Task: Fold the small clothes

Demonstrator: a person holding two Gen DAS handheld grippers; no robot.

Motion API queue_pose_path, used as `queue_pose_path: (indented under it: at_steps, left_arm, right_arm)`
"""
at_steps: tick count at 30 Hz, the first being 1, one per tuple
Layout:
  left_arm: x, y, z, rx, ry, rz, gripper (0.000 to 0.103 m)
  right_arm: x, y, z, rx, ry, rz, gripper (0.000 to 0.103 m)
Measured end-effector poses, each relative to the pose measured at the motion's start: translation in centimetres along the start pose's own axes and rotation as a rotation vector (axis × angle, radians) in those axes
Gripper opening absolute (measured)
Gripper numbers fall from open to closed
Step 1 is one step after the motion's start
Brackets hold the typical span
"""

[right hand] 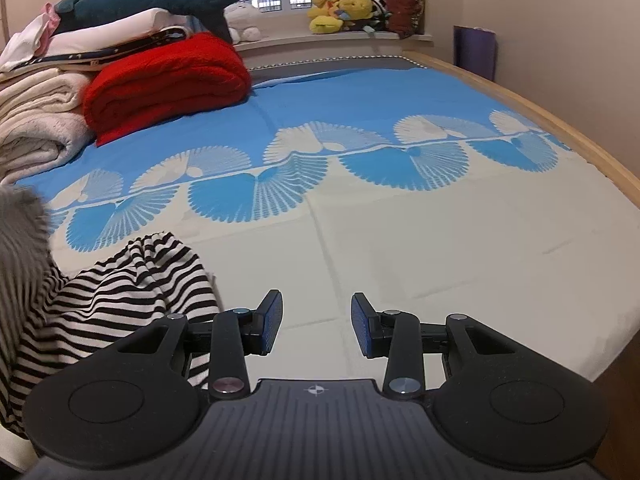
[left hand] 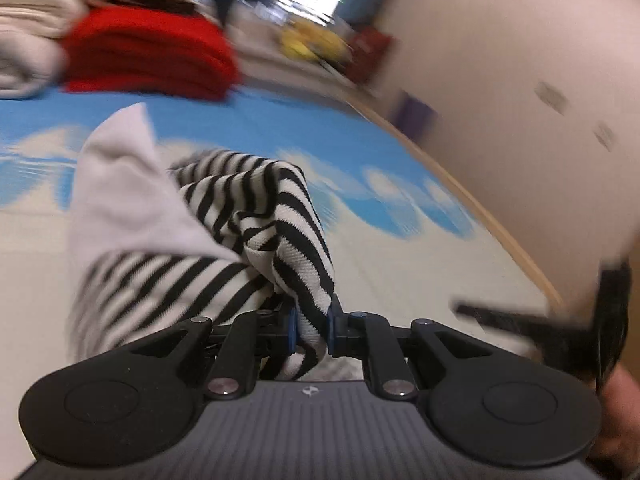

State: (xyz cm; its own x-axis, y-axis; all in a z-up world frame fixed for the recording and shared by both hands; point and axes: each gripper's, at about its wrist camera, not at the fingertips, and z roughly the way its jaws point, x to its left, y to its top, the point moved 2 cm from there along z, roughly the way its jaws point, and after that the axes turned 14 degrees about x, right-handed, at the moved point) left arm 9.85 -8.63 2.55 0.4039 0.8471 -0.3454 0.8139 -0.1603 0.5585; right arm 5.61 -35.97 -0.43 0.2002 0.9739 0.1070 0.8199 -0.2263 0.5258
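Observation:
A black-and-white striped garment [left hand: 256,216] is bunched up and lifted off the bed; a pale grey inner panel [left hand: 124,184] of it shows on its left. My left gripper [left hand: 312,326] is shut on a fold of this garment. The left wrist view is blurred by motion. In the right wrist view the striped garment [right hand: 120,284] lies crumpled at the lower left, partly rising out of frame. My right gripper [right hand: 316,326] is open and empty, hovering over the cream part of the sheet just right of the garment.
The bed sheet [right hand: 400,240] is cream near me and blue with fan patterns farther away. A folded red blanket [right hand: 164,80] and stacked cream blankets [right hand: 36,120] sit at the far left. Plush toys [right hand: 340,10] line the windowsill. The wooden bed edge [right hand: 560,120] runs along the right.

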Motion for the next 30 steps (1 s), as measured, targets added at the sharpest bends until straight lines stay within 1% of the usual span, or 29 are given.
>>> queue_pose_path:
  at_steps: [2,4,5,6,7,8,9,10,11,12,13,14,17,18,19,21,22,23,24,25,27,28,30]
  left_arm:
    - [-2.4,-0.7,3.9,0.103,-0.032,0.049,0.015]
    - [-3.6,-1.9,7.1,0.197,-0.041,0.066,0.017]
    - [-4.0,-2.4,8.4,0.255,-0.034,0.084,0.023]
    - [-4.1,-2.7,9.2,0.301,-0.023,0.092,0.028]
    - [-3.9,-2.8,9.6,0.338,-0.019,0.084,0.029]
    - [-3.4,-2.5,9.3,0.361,-0.035,0.064,0.029]
    - [-2.6,-1.8,8.6,0.371,-0.059,0.039,0.033]
    - [-2.0,-1.0,7.4,0.369,-0.078,0.016,0.039]
    - [-1.1,0.0,6.0,0.357,-0.085,0.001,0.050]
    - [-0.2,1.0,4.4,0.334,-0.076,0.003,0.054]
    - [0.4,2.0,2.9,0.306,-0.055,0.023,0.054]
    - [1.4,2.9,1.2,0.278,-0.019,0.053,0.054]
    - [4.6,4.4,-1.9,0.217,0.095,0.102,0.054]
    - [5.9,4.5,-2.5,0.197,0.134,0.098,0.054]
    - [7.2,4.2,-3.1,0.179,0.158,0.074,0.054]
    - [10.1,3.4,-3.3,0.156,0.164,-0.017,0.054]
    - [11.6,2.6,-2.9,0.184,0.171,-0.087,0.053]
    - [12.5,3.0,-2.6,0.216,0.203,-0.147,0.051]
    - [13.1,3.3,-2.6,0.207,0.229,-0.189,0.051]
    - [13.4,3.2,-3.1,0.180,0.229,-0.203,0.051]
    - [13.7,3.7,-3.8,0.144,0.217,-0.197,0.054]
    - [13.9,3.8,-3.7,0.150,0.215,-0.190,0.054]
    - [14.2,3.3,-3.2,0.193,0.208,-0.195,0.057]
  right_arm:
    - [-0.5,0.0,-0.3,-0.003,-0.003,0.017,0.039]
    - [-0.9,0.0,-0.5,-0.008,-0.002,0.032,0.039]
    - [-1.1,0.0,-0.5,-0.009,0.000,0.039,0.039]
    - [-1.2,0.1,-0.6,-0.009,0.003,0.044,0.039]
    - [-1.3,0.2,-0.6,-0.008,0.007,0.049,0.039]
    - [-1.4,0.3,-0.6,-0.007,0.016,0.057,0.039]
    - [-1.4,0.4,-0.6,-0.005,0.029,0.065,0.040]
    - [-1.5,0.5,-0.5,-0.002,0.048,0.072,0.039]
    - [-1.3,0.6,-0.4,0.003,0.079,0.079,0.040]
    - [-1.1,0.7,-0.4,0.006,0.111,0.081,0.040]
    - [-0.9,0.9,-0.4,0.007,0.143,0.078,0.040]
    - [-0.4,1.0,-0.3,0.006,0.185,0.068,0.040]
    - [1.8,1.4,0.3,0.032,0.327,0.028,0.040]
    - [2.6,1.5,0.7,0.048,0.362,0.014,0.040]
    - [3.6,1.6,1.2,0.067,0.396,-0.004,0.040]
    - [6.1,1.6,2.6,0.126,0.455,-0.043,0.040]
    - [7.2,1.6,3.2,0.154,0.464,-0.057,0.041]
    - [8.4,1.6,4.3,0.190,0.462,-0.070,0.042]
    - [9.3,1.7,5.3,0.223,0.458,-0.077,0.042]
    - [10.1,1.9,6.1,0.253,0.455,-0.080,0.042]
    - [11.3,2.1,8.0,0.300,0.438,-0.068,0.042]
    - [11.7,2.1,8.7,0.312,0.432,-0.056,0.042]
    - [12.7,2.3,10.1,0.345,0.437,-0.037,0.042]
